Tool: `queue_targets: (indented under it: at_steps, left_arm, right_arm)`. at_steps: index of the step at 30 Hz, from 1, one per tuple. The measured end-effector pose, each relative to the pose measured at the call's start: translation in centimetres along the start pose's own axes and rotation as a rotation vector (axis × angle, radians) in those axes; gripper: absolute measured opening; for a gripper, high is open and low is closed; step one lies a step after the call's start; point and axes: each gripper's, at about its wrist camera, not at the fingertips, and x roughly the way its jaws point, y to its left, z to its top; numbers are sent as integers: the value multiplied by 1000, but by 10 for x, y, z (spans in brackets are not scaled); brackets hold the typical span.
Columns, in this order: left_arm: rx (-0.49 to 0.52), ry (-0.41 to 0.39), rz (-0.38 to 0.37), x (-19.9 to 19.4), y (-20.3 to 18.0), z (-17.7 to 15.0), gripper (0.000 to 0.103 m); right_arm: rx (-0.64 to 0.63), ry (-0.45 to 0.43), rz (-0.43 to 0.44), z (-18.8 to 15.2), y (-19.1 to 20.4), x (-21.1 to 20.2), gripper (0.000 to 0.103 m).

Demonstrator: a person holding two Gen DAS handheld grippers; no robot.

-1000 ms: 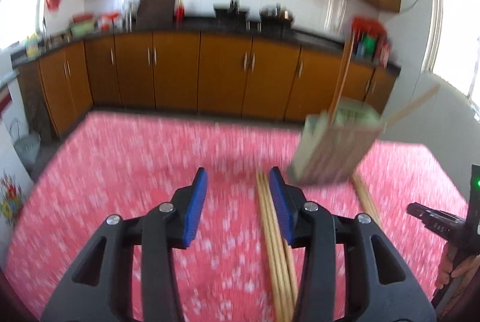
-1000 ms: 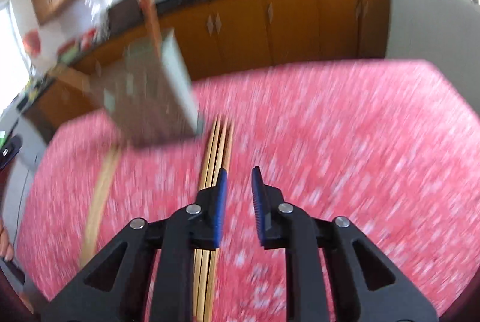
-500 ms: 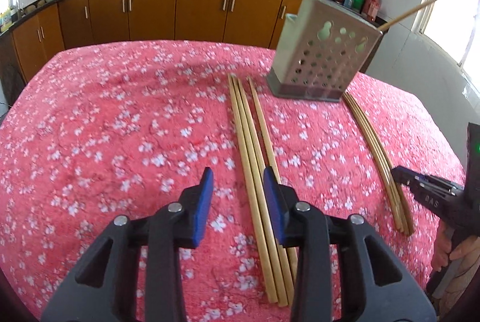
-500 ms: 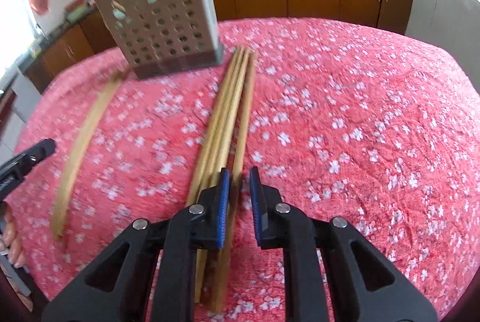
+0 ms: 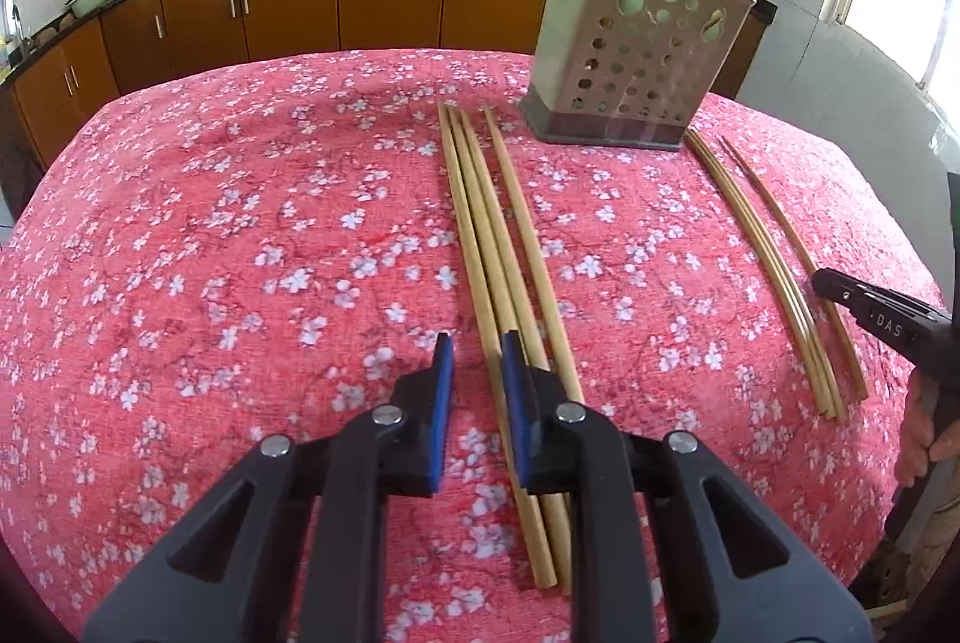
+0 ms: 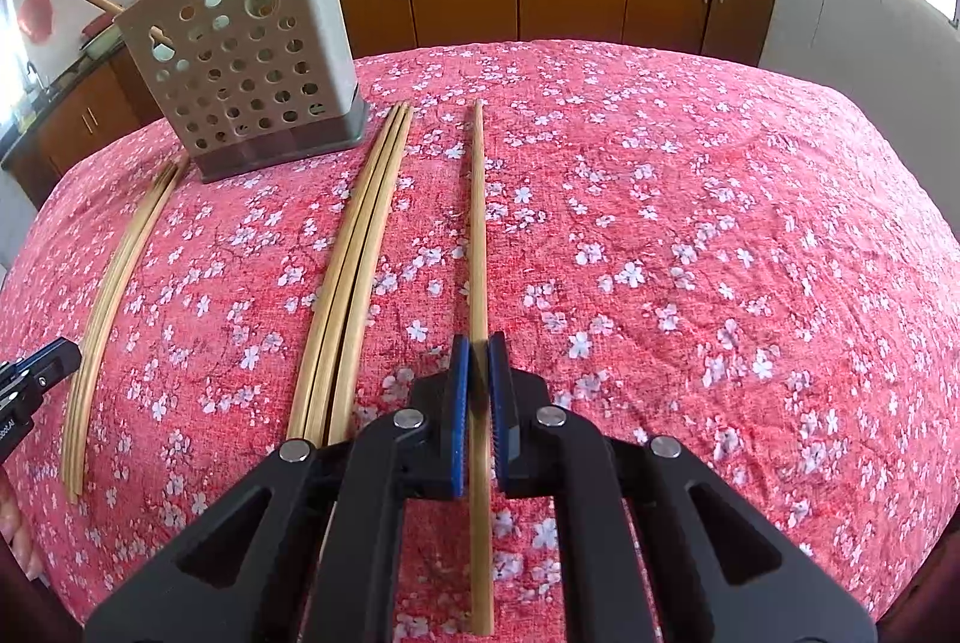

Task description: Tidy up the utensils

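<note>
Right gripper (image 6: pixel 478 379) sits in the lower middle of its own view, and its blue pads are closed almost fully around a single chopstick (image 6: pixel 477 223). This chopstick lies flat on the red flowered tablecloth (image 6: pixel 690 235), and its long axis runs straight away from the gripper, from the bottom of the frame toward the upper middle. I judge the grasp is made near the close end, so the far part will swing when it is lifted. The perforated holder (image 6: pixel 252 67) stands in the upper left of that view, past the group of three chopsticks (image 6: pixel 354 253), so the carried stick must travel up and to the left. Left gripper (image 5: pixel 477 391) is released and holds nothing; it rests over another bundle (image 5: pixel 498 235) in its own view.
</note>
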Motion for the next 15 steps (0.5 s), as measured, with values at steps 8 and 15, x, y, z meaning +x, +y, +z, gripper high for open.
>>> queue_targets:
  at_steps: [8, 15]
  left_arm:
    - [30, 10, 38, 2, -3, -2, 18]
    - [-60, 8, 99, 9, 24, 11, 8]
  right_arm:
    - [-5, 1, 24, -14, -4, -14, 8]
    - [-25, -23, 0, -14, -4, -15, 8]
